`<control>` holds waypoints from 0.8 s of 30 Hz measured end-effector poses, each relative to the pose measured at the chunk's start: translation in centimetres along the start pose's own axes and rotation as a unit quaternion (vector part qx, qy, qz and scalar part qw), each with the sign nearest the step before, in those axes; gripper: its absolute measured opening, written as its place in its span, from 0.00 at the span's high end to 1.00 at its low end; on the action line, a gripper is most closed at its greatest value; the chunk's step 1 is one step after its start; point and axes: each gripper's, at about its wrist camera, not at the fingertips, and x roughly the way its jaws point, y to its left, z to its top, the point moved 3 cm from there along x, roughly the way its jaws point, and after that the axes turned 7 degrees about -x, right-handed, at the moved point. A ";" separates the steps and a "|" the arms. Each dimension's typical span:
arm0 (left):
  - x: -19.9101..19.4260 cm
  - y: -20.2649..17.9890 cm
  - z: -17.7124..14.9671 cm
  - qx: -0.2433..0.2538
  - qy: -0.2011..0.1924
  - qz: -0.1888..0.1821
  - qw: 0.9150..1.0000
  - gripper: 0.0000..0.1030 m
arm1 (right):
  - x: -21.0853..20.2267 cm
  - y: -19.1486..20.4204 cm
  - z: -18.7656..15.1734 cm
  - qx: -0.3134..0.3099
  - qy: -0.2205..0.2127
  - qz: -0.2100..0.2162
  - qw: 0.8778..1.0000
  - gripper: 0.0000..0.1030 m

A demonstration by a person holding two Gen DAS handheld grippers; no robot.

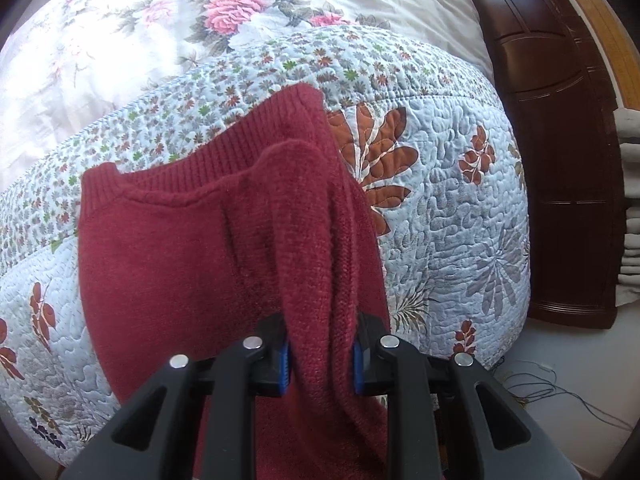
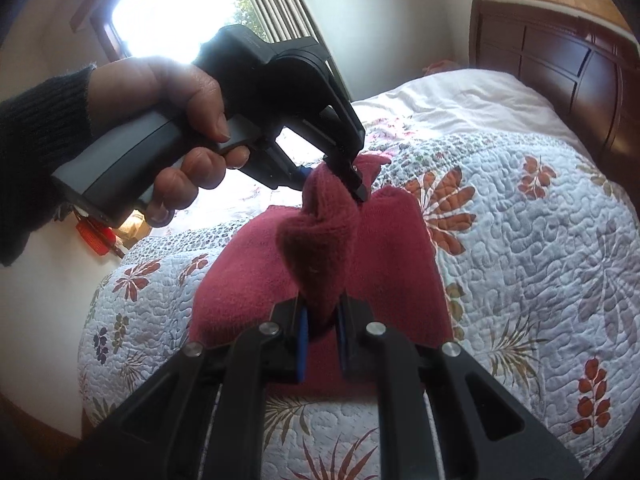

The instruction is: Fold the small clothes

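A dark red knitted sweater (image 1: 172,248) lies on the quilted bed, its ribbed hem toward the pillows. My left gripper (image 1: 322,360) is shut on a raised fold of the sweater, which drapes down between the blue pads (image 1: 283,364). In the right wrist view the sweater (image 2: 248,264) is bunched into a lifted ridge. My right gripper (image 2: 322,340) is shut on the near end of that ridge. The left gripper (image 2: 350,174), held by a hand (image 2: 176,136) in a dark sleeve, pinches the far end.
A pale blue quilt (image 1: 452,200) with brown leaf prints covers the bed (image 2: 520,264). A floral duvet (image 1: 168,20) lies beyond it. The dark wooden headboard (image 1: 552,140) stands at the right. A bright window (image 2: 176,4) is behind the hand.
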 end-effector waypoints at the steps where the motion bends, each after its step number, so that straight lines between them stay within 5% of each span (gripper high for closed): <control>1: 0.3 -0.3 0.0 0.001 -0.002 0.006 1.000 0.77 | 0.1 -0.6 -0.2 0.013 0.002 0.008 1.000 0.90; 8: -0.2 -1.5 -0.2 -0.004 -0.031 -0.025 0.999 0.50 | 2.3 -5.0 -2.9 0.132 0.036 0.118 0.984 0.86; 14: -7.0 1.0 -4.4 0.024 -0.135 -0.077 0.988 0.34 | 3.2 -9.4 -4.3 0.219 0.065 0.226 0.947 0.53; 19: -11.0 4.7 -12.9 0.100 -0.227 -0.031 0.968 0.23 | -0.1 -10.9 -1.5 0.152 0.062 0.248 0.955 0.49; 24: -7.3 5.7 -21.5 0.186 -0.255 0.043 0.948 0.21 | 0.0 -8.5 1.7 0.020 0.106 0.265 0.958 0.42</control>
